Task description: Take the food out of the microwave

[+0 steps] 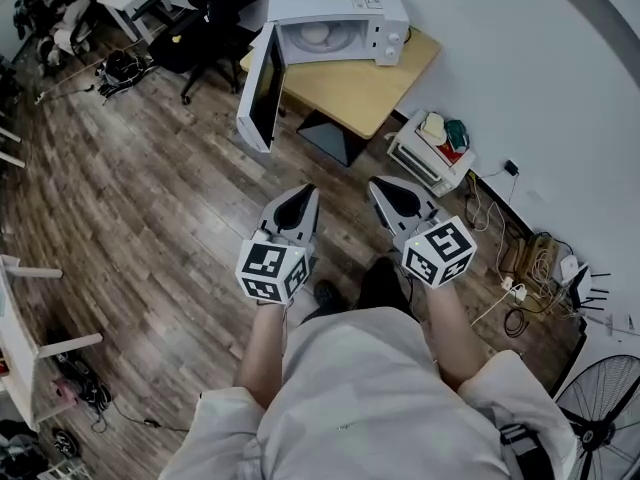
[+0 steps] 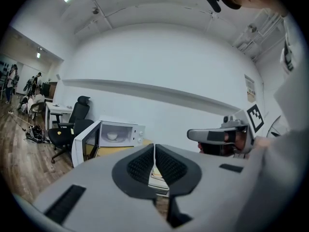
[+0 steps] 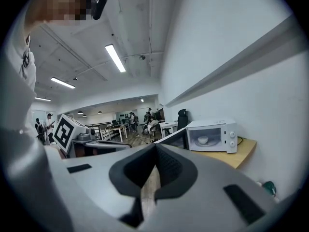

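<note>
A white microwave (image 1: 340,13) stands on a wooden table (image 1: 365,83) by the wall, far ahead of me, its door (image 1: 262,88) swung wide open to the left. Inside it rests a white bowl of food (image 1: 316,34), also seen as a small bowl (image 2: 112,136) in the left gripper view and a bowl (image 3: 203,140) in the right gripper view. My left gripper (image 1: 303,193) and right gripper (image 1: 380,185) hover side by side over the floor, well short of the table. Both are shut with nothing between the jaws.
A low white shelf unit (image 1: 432,153) with coloured items stands by the wall right of the table. Black office chairs (image 1: 215,28) sit left of the microwave. Cables and a power strip (image 1: 520,268) lie at the right wall, a fan (image 1: 600,413) at bottom right.
</note>
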